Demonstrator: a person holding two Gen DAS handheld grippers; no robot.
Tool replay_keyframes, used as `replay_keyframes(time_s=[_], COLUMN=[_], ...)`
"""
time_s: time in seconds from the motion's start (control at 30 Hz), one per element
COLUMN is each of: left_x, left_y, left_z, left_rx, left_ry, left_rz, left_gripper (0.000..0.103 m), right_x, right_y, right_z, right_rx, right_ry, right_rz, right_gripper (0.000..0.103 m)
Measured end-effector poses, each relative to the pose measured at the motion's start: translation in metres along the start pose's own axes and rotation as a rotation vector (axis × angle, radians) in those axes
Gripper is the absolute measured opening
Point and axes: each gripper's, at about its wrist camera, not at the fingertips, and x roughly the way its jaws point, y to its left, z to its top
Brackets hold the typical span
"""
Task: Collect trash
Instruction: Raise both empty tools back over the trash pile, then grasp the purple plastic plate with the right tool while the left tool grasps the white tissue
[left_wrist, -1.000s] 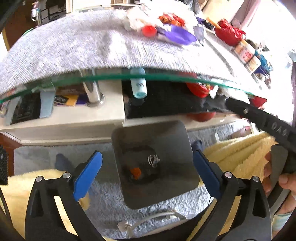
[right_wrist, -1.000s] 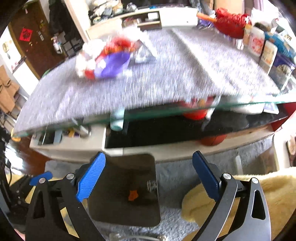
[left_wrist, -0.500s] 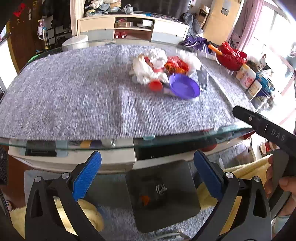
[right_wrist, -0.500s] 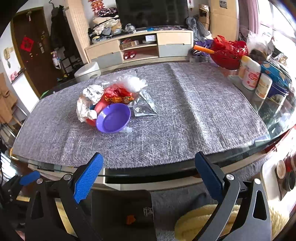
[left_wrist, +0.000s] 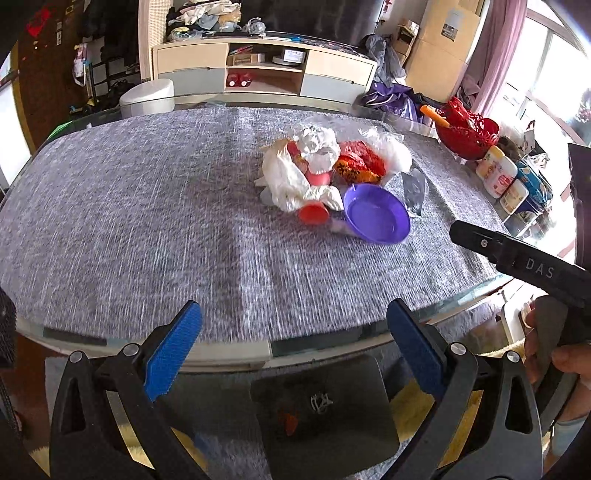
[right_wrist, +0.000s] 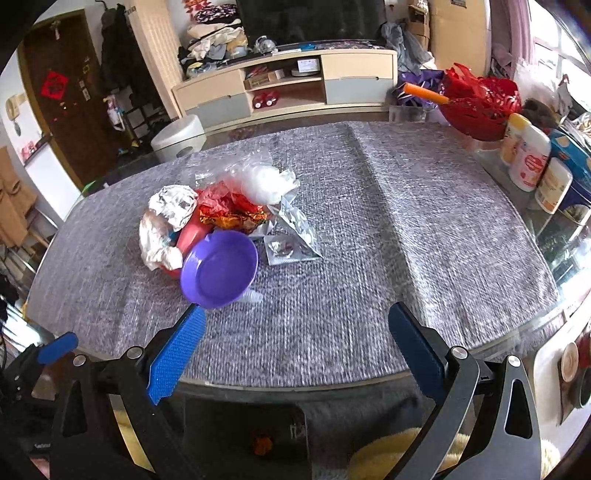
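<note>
A heap of trash (left_wrist: 325, 170) lies on the grey table mat (left_wrist: 129, 221): crumpled white paper, red and orange wrappers, clear plastic, a red cup and a purple plastic bowl (left_wrist: 376, 213). In the right wrist view the heap (right_wrist: 218, 210), the bowl (right_wrist: 219, 269) and a silver foil wrapper (right_wrist: 295, 229) lie ahead to the left. My left gripper (left_wrist: 293, 332) is open and empty at the table's near edge. My right gripper (right_wrist: 295, 334) is open and empty, also at the near edge.
A red basket (right_wrist: 480, 103), white bottles (right_wrist: 528, 158) and a blue box stand along the table's right edge. A dark square bin (left_wrist: 321, 406) sits on the floor below the near edge. A TV cabinet (right_wrist: 284, 88) stands behind the table.
Both grippers have risen from below the glass table edge to above the tabletop. The trash heap and bowl have come into fuller view. Both jaws stay open.
</note>
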Motion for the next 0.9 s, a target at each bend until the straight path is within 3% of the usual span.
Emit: replay_keyframes(time_s=[0.17, 0.23, 0.3, 0.4, 0.6, 0.83, 0.9], left_x=[0.011, 0.015, 0.018, 0.023, 0.032, 0.059, 0.072], left_y=[0.006, 0.007, 0.008, 0.009, 0.01, 0.006, 0.006], left_z=[0.016, 0.023, 0.029, 0.041, 0.064, 0.088, 0.091], left_rx=[0.003, 0.006, 0.011, 0.014, 0.018, 0.018, 0.015], left_ry=[-0.005, -0.005, -0.005, -0.008, -0.024, -0.005, 0.019], left_rz=[0.019, 0.023, 0.029, 0.034, 0.04, 0.019, 0.013], left_gripper=[0.095, 0.095, 0.095, 0.095, 0.095, 0.09, 0.085], right_x=[0.018, 0.026, 0.034, 0.049, 0.068, 0.075, 0.076], right_y=[0.005, 0.008, 0.008, 0.006, 0.008, 0.009, 0.008], right_z=[0.008, 0.01, 0.01, 0.012, 0.016, 0.018, 0.02], right_rx=[-0.003, -0.003, 0.006, 0.029, 0.047, 0.033, 0.041], right_ry=[0.029, 0.045, 0.065, 0.101, 0.138, 0.144, 0.15], right_rz=[0.063, 0.084, 0.111, 0.14, 0.174, 0.19, 0.212], right_gripper=[0.098, 0.093, 0.079, 0.068, 0.057, 0.053, 0.041])
